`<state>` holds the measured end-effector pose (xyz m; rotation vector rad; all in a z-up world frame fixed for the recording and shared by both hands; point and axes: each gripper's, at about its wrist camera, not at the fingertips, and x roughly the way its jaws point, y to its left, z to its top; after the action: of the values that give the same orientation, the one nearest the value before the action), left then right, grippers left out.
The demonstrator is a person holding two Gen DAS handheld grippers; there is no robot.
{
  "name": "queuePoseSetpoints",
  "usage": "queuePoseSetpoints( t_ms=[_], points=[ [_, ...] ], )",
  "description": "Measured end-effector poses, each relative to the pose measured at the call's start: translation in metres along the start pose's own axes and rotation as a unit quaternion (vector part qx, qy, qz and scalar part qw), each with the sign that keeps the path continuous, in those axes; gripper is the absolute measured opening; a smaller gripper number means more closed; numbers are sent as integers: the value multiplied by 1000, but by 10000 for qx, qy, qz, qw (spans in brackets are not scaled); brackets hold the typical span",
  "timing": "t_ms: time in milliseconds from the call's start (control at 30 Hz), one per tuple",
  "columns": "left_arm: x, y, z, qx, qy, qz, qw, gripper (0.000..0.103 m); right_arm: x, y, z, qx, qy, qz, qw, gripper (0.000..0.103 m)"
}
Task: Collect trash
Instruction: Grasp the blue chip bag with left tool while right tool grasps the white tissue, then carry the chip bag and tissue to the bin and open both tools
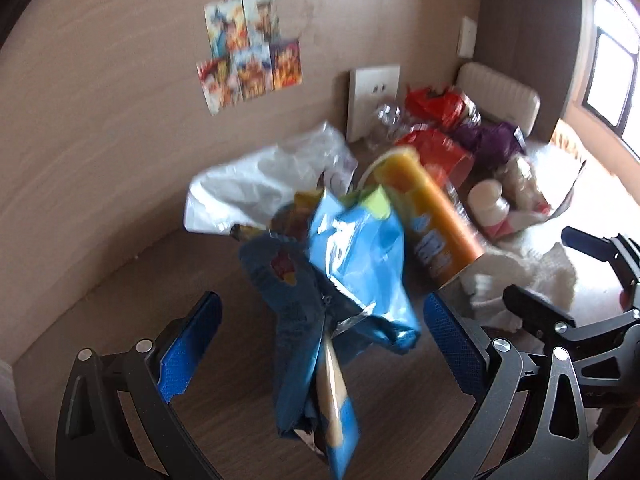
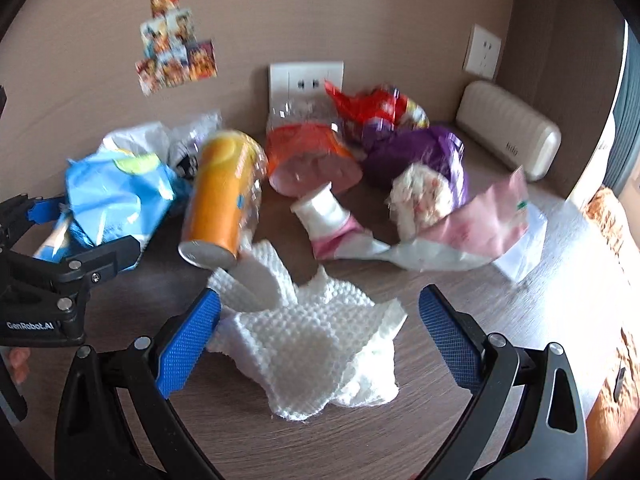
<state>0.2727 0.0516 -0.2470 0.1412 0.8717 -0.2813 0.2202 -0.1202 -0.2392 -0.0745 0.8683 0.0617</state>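
Observation:
A crumpled blue snack bag lies on the dark wooden table, reaching in between the wide-apart blue pads of my left gripper. That gripper is open and its pads do not touch the bag. In the right wrist view the blue snack bag and the left gripper show at the left. A white paper towel lies flat between the fingers of my open right gripper. An orange tube can lies tilted just behind the towel.
Against the wall sits a heap: a white plastic bag, clear plastic with an orange label, a red wrapper, a purple bag, a pink-and-white tube and a pink wrapper. A cream case stands far right.

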Motion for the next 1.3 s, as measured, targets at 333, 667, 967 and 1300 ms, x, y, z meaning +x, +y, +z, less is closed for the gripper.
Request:
queuePoseSetpoints(
  t_ms=[333, 667, 967, 1300],
  points=[
    [22, -1, -4, -1, 338, -13, 9994, 80, 11, 2, -6, -13, 382, 396, 9985, 74],
    [14, -1, -4, -27, 169, -109, 9998, 50, 3, 10, -7, -159, 269, 653, 9974, 24],
    [-16, -6, -10, 37, -3, -70, 10000, 49, -14, 2, -8, 27, 215, 814, 9964, 21],
    [-73, -23, -4, 46, -299, 54, 9995, 49, -59, -8, -4, -16, -46, 816, 9967, 21]
  ],
)
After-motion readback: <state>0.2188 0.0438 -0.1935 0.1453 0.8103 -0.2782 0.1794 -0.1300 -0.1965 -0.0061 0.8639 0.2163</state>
